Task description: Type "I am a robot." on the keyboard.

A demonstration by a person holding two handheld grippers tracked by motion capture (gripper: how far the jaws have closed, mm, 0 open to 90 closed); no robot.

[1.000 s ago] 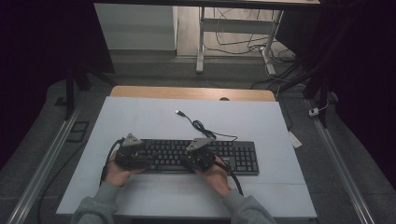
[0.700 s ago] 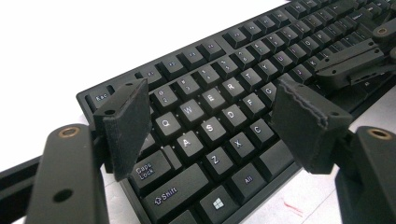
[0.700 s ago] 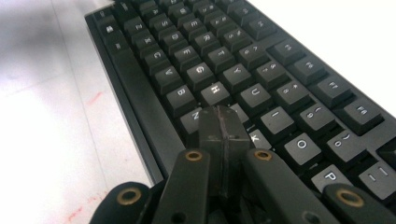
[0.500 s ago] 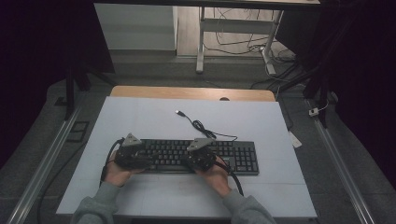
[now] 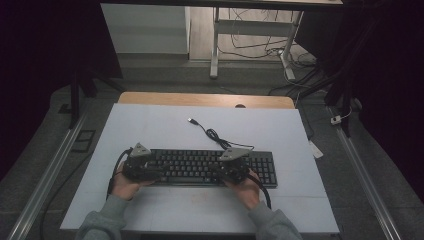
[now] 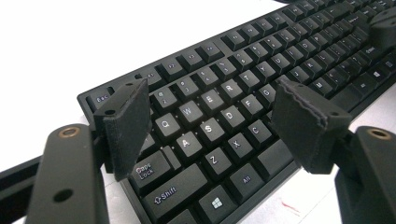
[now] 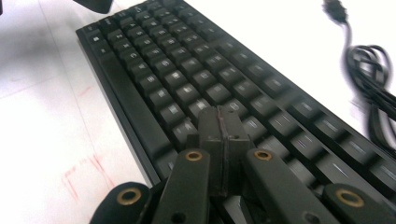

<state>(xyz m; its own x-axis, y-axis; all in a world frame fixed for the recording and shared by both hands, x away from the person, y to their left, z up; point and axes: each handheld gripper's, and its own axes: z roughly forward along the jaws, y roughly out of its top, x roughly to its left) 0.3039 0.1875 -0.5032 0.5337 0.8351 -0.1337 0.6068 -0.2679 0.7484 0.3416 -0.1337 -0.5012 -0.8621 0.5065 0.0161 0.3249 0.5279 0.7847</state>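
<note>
A black keyboard (image 5: 210, 167) lies near the front edge of the white surface (image 5: 150, 120). The left gripper (image 6: 210, 116) hangs over its left end, fingers wide apart; the right gripper (image 7: 219, 135) sits above its right half, fingers pressed together, gripping nothing.

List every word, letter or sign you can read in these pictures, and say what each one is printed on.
On the keyboard, left gripper view:
"Caps Lock"
"Shift"
"Alt"
"Esc"
"Q", "W", "E", "R", "A", "S", "D", "Z", "X", "C"
A window logo key.
Farther keys, and those in the right gripper view, are too blurred to read.
</note>
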